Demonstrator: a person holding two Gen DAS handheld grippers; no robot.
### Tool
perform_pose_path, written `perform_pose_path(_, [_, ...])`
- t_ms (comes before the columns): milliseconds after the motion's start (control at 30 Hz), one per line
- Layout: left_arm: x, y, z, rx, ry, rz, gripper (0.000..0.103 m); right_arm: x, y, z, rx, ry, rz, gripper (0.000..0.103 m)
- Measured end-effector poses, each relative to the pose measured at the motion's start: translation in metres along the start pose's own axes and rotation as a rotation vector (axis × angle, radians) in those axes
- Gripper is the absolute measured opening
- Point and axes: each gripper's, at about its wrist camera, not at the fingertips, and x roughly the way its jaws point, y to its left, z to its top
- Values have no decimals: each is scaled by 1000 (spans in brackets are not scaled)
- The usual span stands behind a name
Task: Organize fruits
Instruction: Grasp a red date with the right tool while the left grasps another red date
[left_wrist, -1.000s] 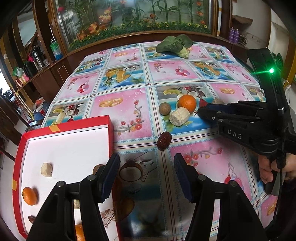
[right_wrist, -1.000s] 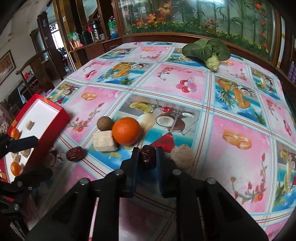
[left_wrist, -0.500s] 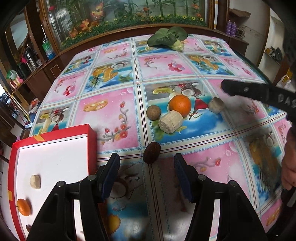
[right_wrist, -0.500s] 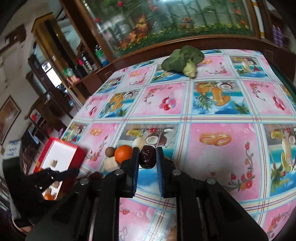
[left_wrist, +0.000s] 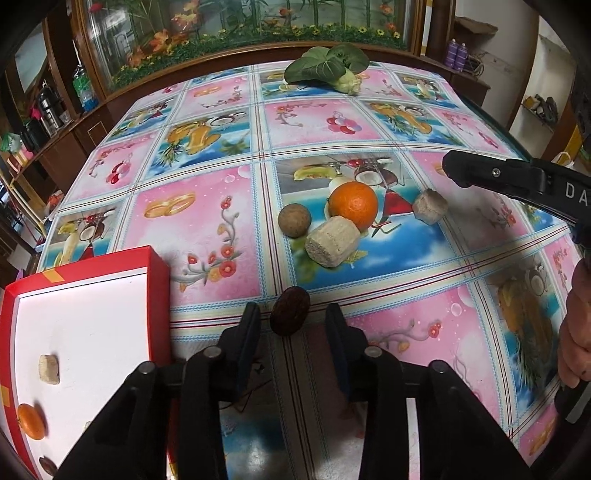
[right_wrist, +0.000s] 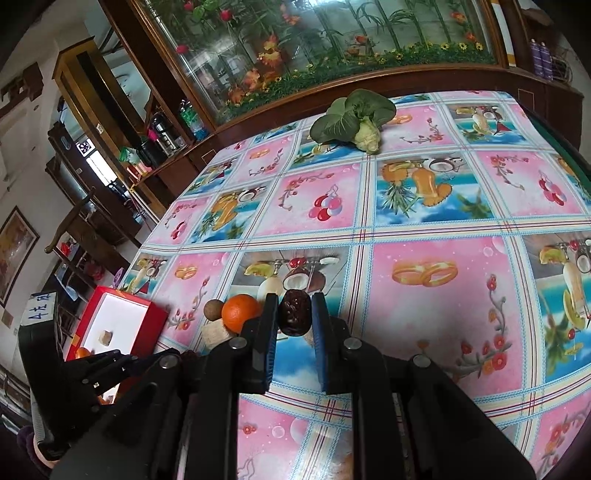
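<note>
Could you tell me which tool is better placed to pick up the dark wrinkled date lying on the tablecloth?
The left tool: its open fingers already flank the dark wrinkled date on the tablecloth. The right tool is shut on another dark date.

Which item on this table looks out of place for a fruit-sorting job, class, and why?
The leafy green vegetable lying at the far end of the table is the odd one: it is no fruit and sits well apart from the cluster around the orange. Nothing looks spilled or damaged.
</note>
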Motion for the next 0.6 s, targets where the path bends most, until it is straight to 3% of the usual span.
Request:
perform_pose_path(200, [0, -3, 0, 1, -10, -33, 18, -2, -2, 2, 8, -15, -6, 20])
perform_pose_path(400, [-5, -3, -2, -11, -30, -22, 18, -4, -4, 3, 19, -30, -11, 20])
perform_pose_path(600, [-38, -7, -1, -12, -125, -10, 18, -4, -7, 3, 24, -29, -17, 20])
